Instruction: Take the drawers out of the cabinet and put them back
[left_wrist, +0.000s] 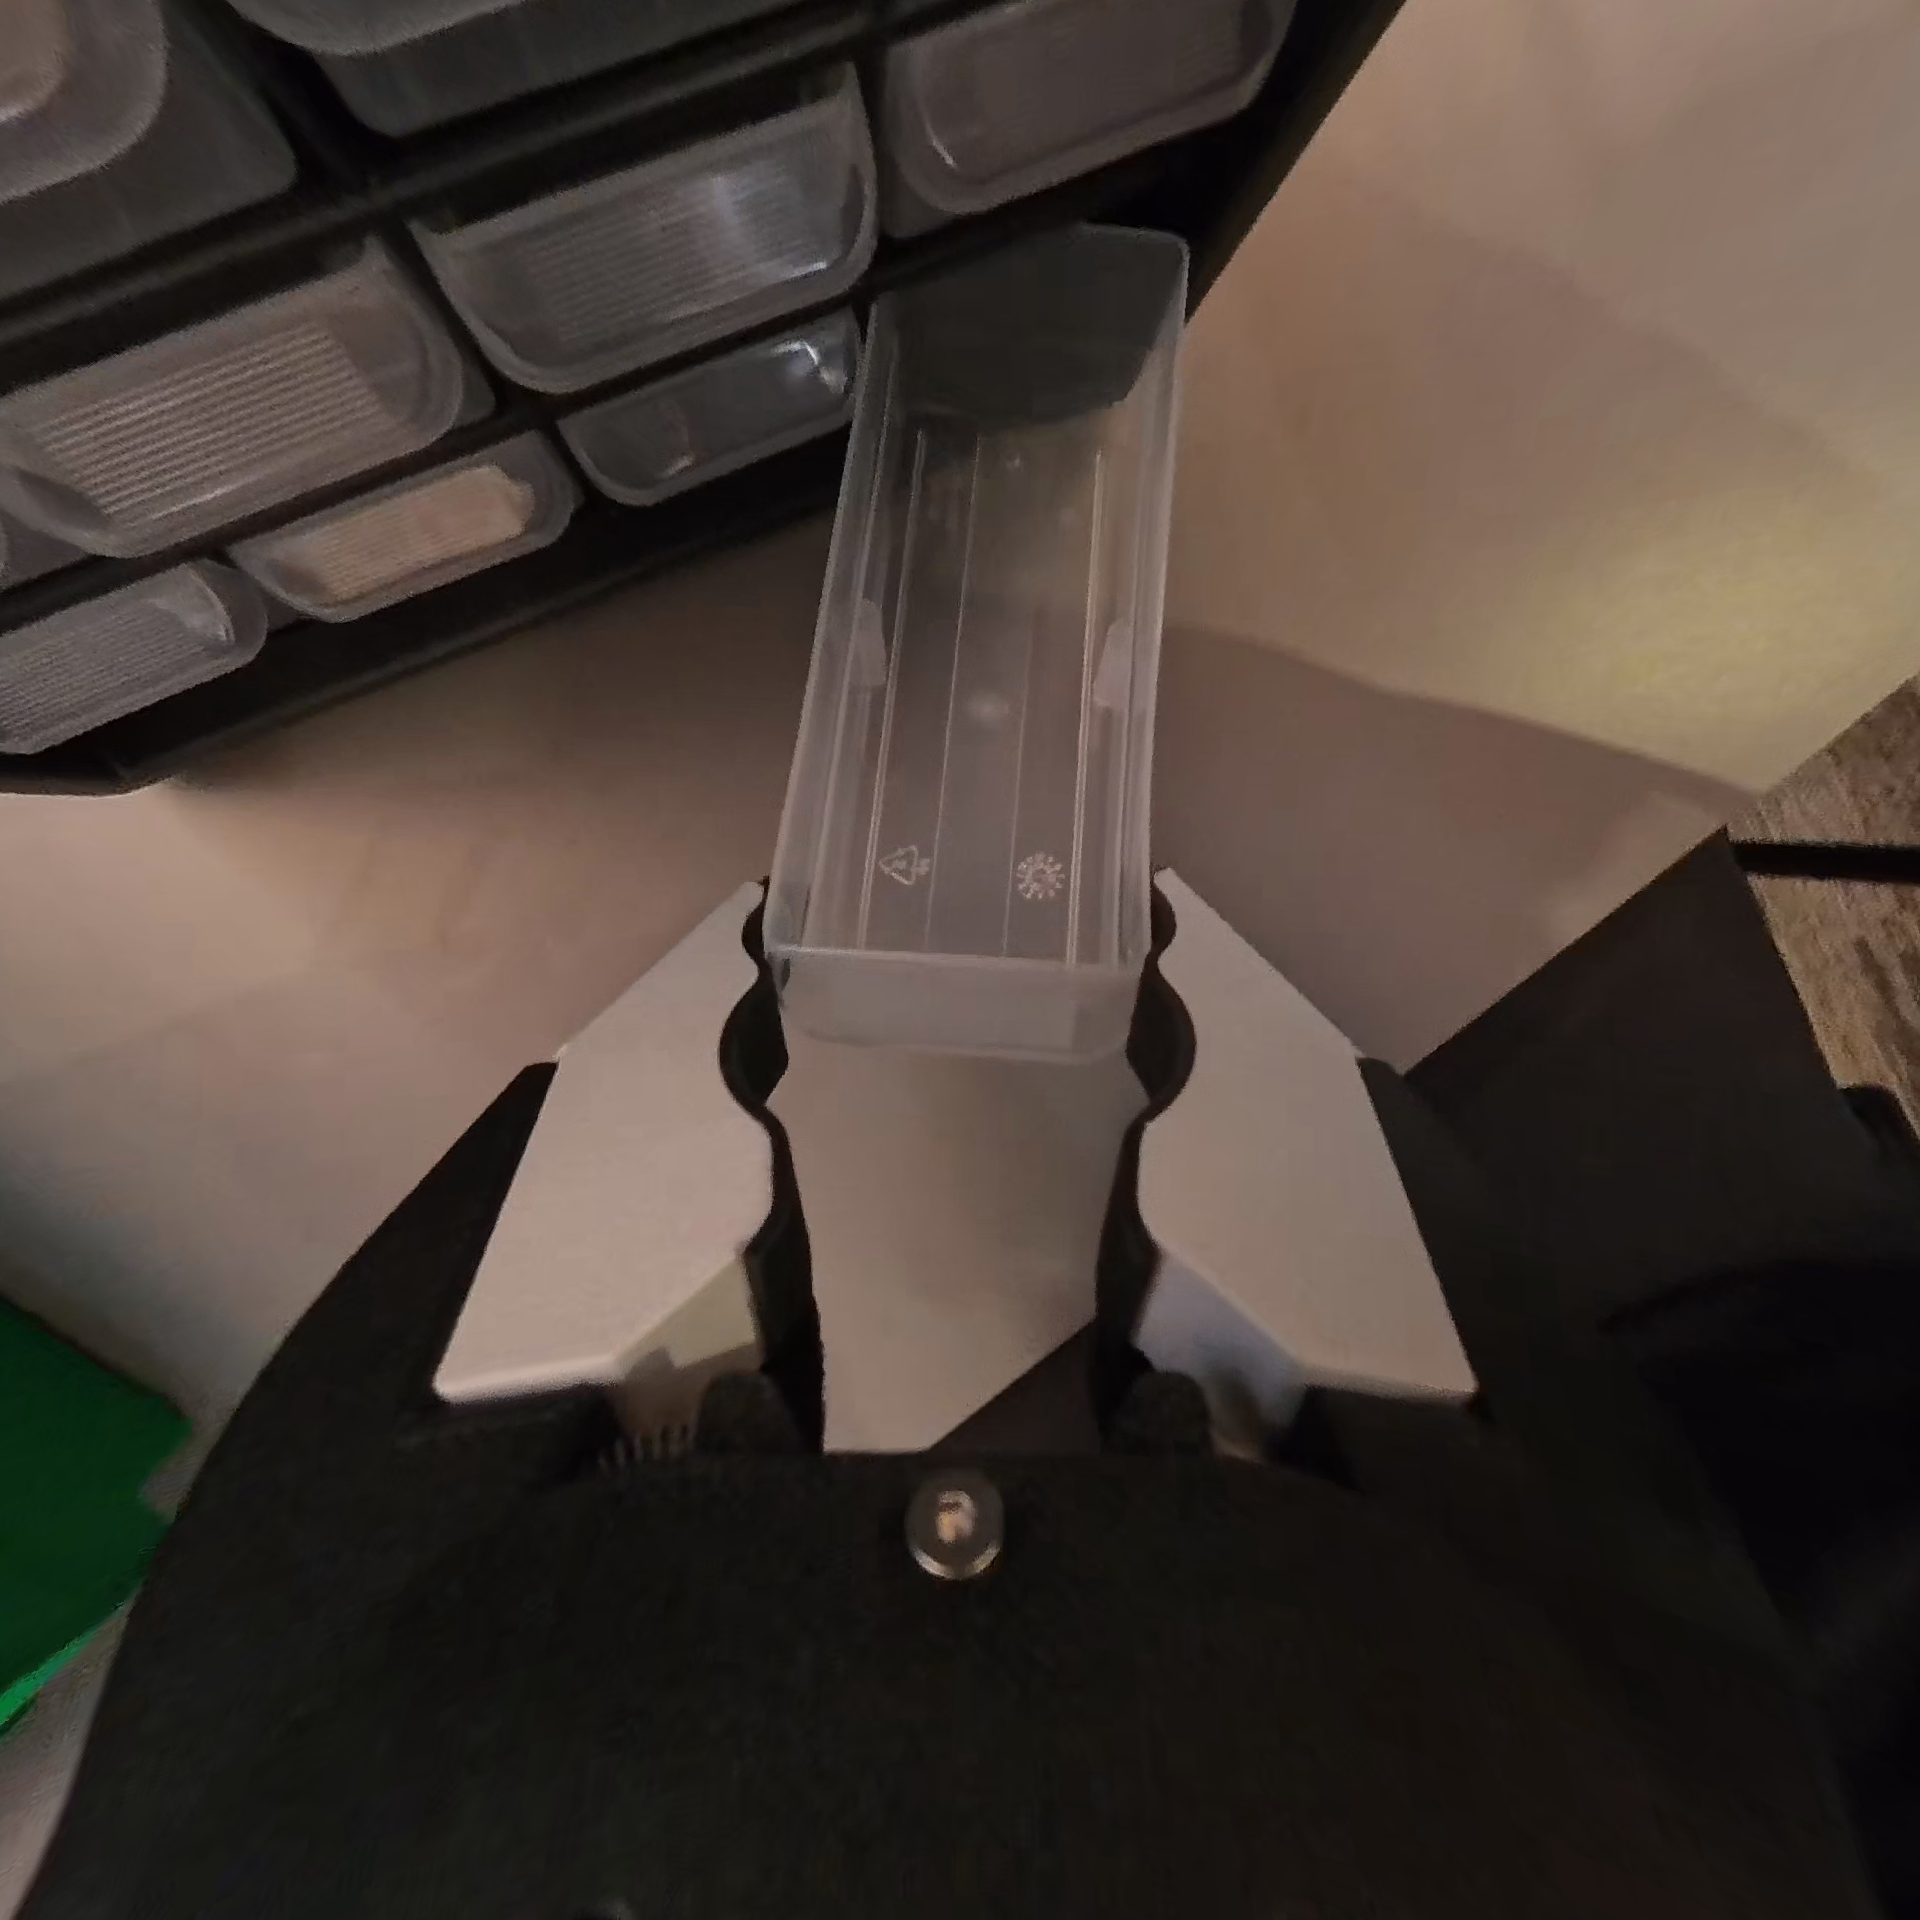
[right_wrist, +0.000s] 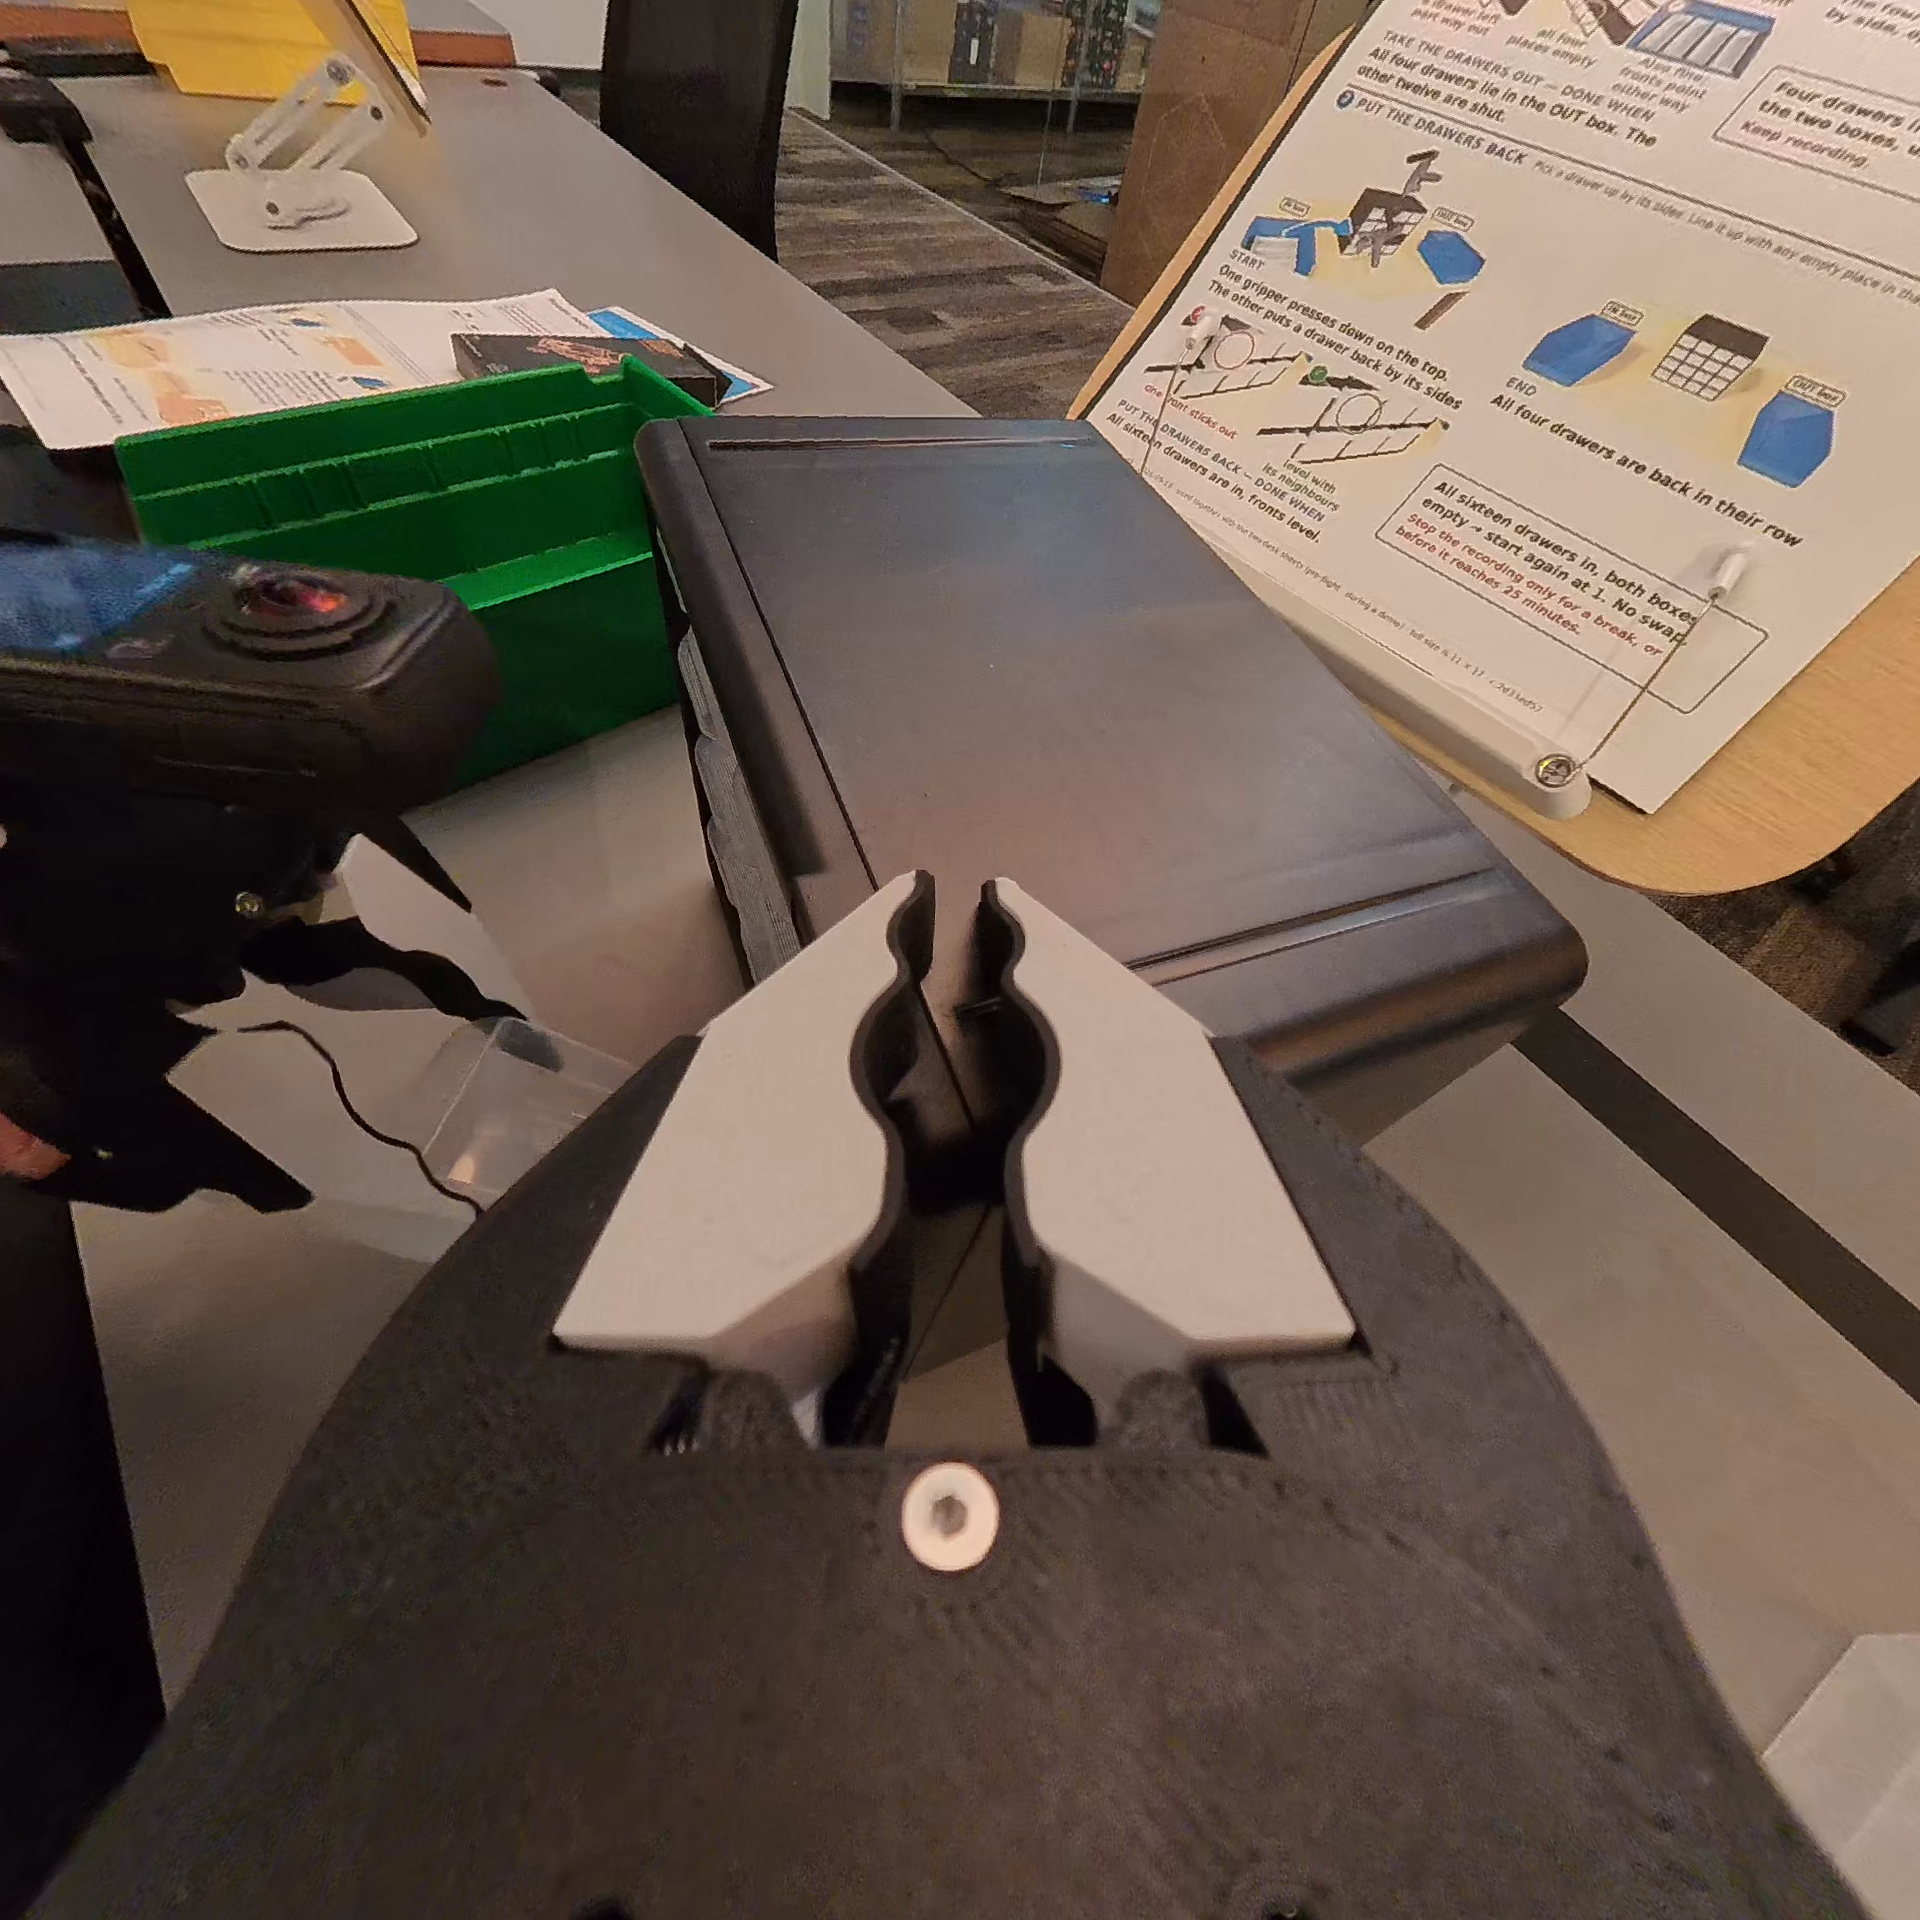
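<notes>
In the left wrist view my left gripper (left_wrist: 961, 935) is shut on the sides of a clear plastic drawer (left_wrist: 987, 665). The drawer's far end sits in the bottom right slot of the black cabinet (left_wrist: 1278, 135), and most of it sticks out. Other clear drawers (left_wrist: 644, 260) sit in their slots. In the right wrist view my right gripper (right_wrist: 958, 894) is nearly shut and empty, its tips at the near front edge of the cabinet's top (right_wrist: 1039, 675). The left gripper (right_wrist: 208, 727) and the drawer (right_wrist: 499, 1101) show at the left.
A green bin (right_wrist: 416, 499) stands on the grey table (right_wrist: 582, 852) beyond the cabinet, with papers (right_wrist: 260, 353) and a small dark box (right_wrist: 592, 358) behind it. An instruction board (right_wrist: 1558, 364) leans at the right. A clear stand (right_wrist: 301, 156) is far back.
</notes>
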